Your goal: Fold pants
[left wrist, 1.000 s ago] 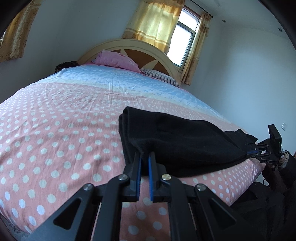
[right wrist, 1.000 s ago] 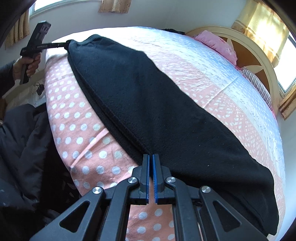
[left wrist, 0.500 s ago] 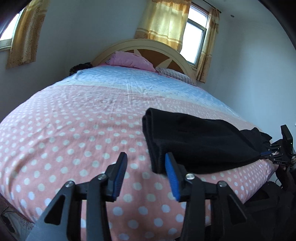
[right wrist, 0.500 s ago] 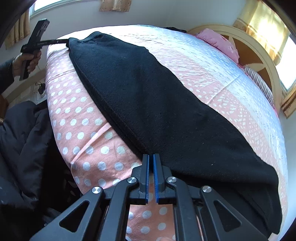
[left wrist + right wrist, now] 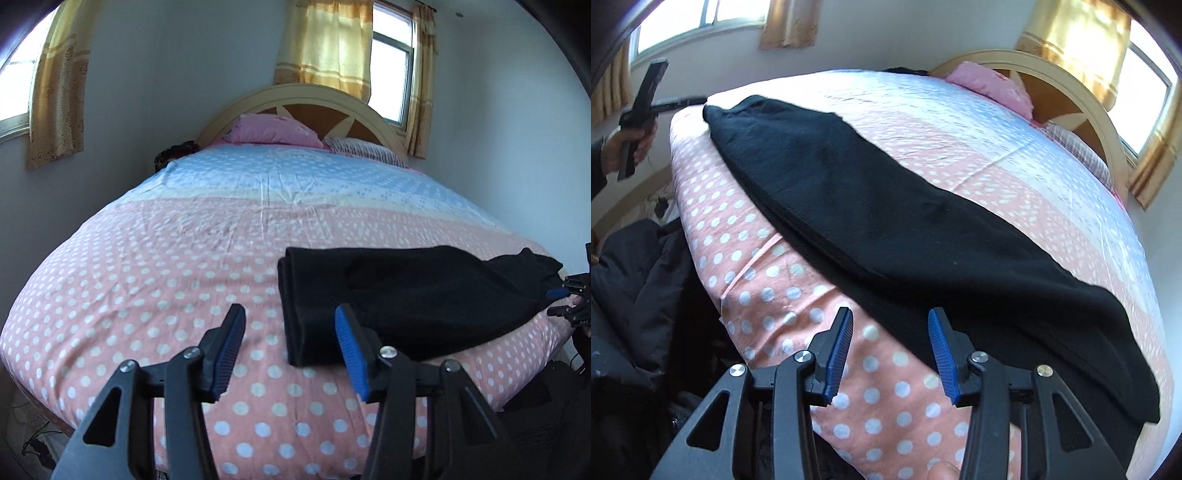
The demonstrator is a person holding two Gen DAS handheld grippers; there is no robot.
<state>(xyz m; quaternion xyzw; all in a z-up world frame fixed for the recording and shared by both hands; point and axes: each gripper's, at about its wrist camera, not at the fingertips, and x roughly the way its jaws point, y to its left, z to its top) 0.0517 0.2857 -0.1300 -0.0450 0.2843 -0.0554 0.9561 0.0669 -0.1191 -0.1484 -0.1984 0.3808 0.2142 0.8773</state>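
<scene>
Pants (image 5: 905,229), black, lie flat on the bed (image 5: 184,258) as a long folded strip along its near edge; in the right wrist view they run from 10 o'clock down to 4 o'clock. Layers look stacked at the near end, edges roughly aligned.

My left gripper (image 5: 290,341) has just been opening. Its jaws stand apart with nothing pressed between them; the strip's end (image 5: 295,332) sits just past the pads (image 5: 349,350), toward 1 o'clock. My right gripper (image 5: 890,349) has likewise just been opening and holds nothing; the cloth edge lies just beyond its right pad, polka-dot sheet (image 5: 879,398) below.

Judgement: first lengthwise fold laid down and released; the crosswise fold comes next.

To do it well:
- Re-grip at one end, both layers caught together, pads square to the edge.
- Lift only enough to clear the sheet, so lower layers do not drag.
- Carry end over end, match corners before letting go.

Pillows (image 5: 273,129) at 12 o'clock, well apart.
</scene>
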